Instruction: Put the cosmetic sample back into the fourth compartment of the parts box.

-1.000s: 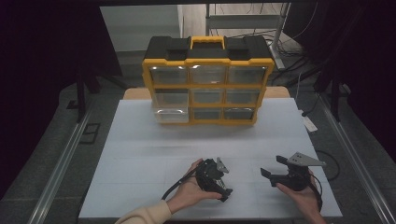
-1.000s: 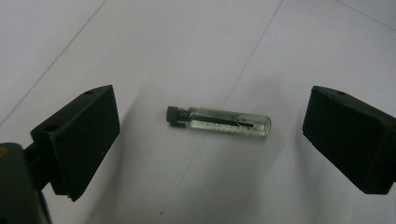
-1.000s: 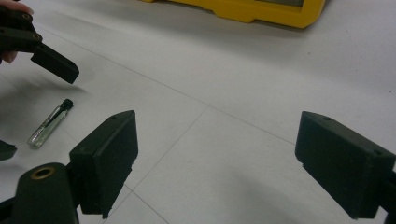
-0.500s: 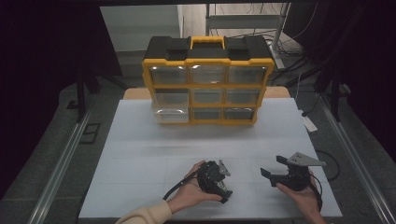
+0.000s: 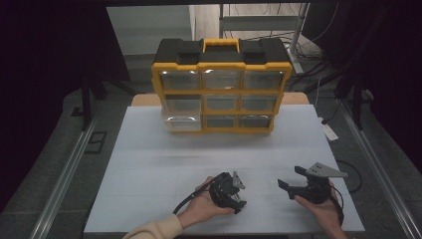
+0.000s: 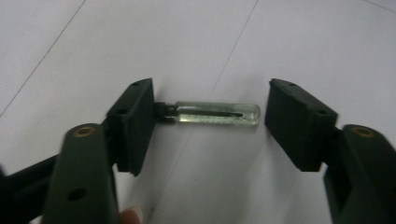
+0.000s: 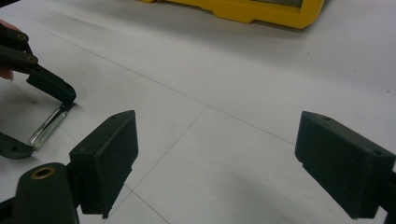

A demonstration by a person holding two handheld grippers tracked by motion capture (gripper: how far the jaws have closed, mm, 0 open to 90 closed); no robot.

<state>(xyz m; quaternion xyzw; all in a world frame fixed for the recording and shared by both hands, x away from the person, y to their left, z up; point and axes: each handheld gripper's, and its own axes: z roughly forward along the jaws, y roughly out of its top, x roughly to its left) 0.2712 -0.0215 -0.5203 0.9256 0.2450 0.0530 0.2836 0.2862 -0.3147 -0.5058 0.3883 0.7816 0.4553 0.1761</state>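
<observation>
A small clear glass vial with a black cap lies flat on the white table between the jaws of my left gripper. Those jaws have just been closing. One pad touches the cap; the other stands a sliver off the glass end. From the right gripper view, the vial lies between the left gripper's jaws. My left gripper points down at the table near the front edge. My right gripper rests to its right, open with nothing between its pads.
A yellow and black drawer organizer stands at the back of the table, its clear drawers facing me. Its lower left drawer is pulled out a little. A cable trails from each gripper.
The left gripper's jaws have drawn closer together around the vial. Both hands have stayed where they were.
</observation>
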